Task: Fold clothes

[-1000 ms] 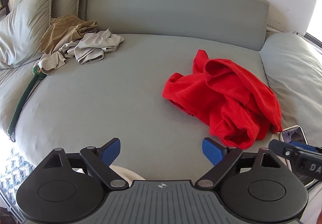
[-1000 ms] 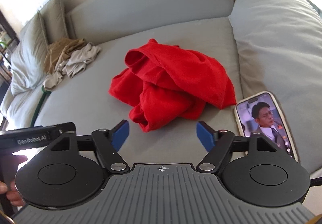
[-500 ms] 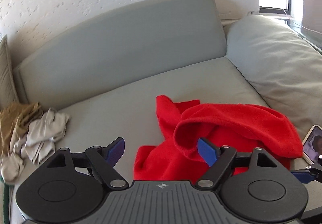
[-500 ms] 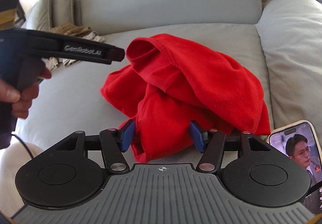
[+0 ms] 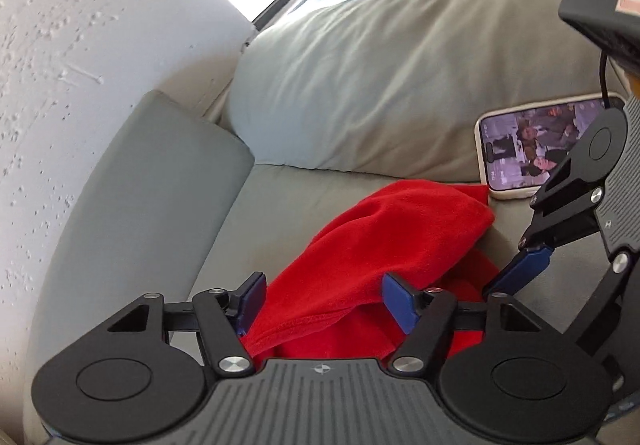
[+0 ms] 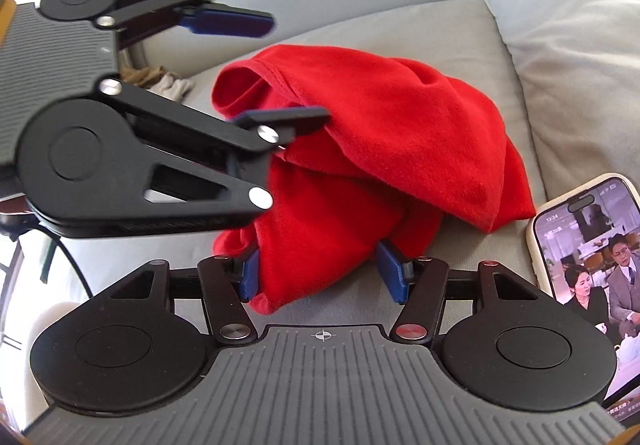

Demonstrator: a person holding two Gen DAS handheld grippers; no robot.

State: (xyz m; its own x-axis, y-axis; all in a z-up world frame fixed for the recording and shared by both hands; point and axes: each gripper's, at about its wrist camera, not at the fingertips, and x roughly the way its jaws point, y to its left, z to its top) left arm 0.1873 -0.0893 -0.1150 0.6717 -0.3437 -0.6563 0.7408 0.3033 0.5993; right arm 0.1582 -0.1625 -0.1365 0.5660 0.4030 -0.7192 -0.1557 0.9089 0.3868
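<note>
A crumpled red garment [image 6: 400,133] lies on the grey sofa seat [image 6: 400,29]. In the right wrist view my right gripper [image 6: 320,275] is open, and its blue fingers straddle the garment's near lower fold. My left gripper [image 6: 260,69] comes in from the left, also open. Its upper finger hangs above the cloth and its lower finger [image 6: 288,117] touches the hemmed opening. In the left wrist view the red garment [image 5: 380,245] fills the gap of the left gripper [image 5: 323,301]. One blue finger [image 5: 520,273] of the right gripper shows at the right.
A phone [image 6: 584,285] with its screen lit lies on the seat, right of the garment and against a big grey cushion [image 5: 400,77]. A pile of beige clothes [image 6: 168,83] sits at the far left, mostly hidden behind the left gripper. The sofa backrest [image 5: 152,185] meets a white wall.
Both grippers have closed in on the red garment. The left one swung right and now faces the cushion and phone. Both pairs of fingers now straddle cloth and have narrowed a little.
</note>
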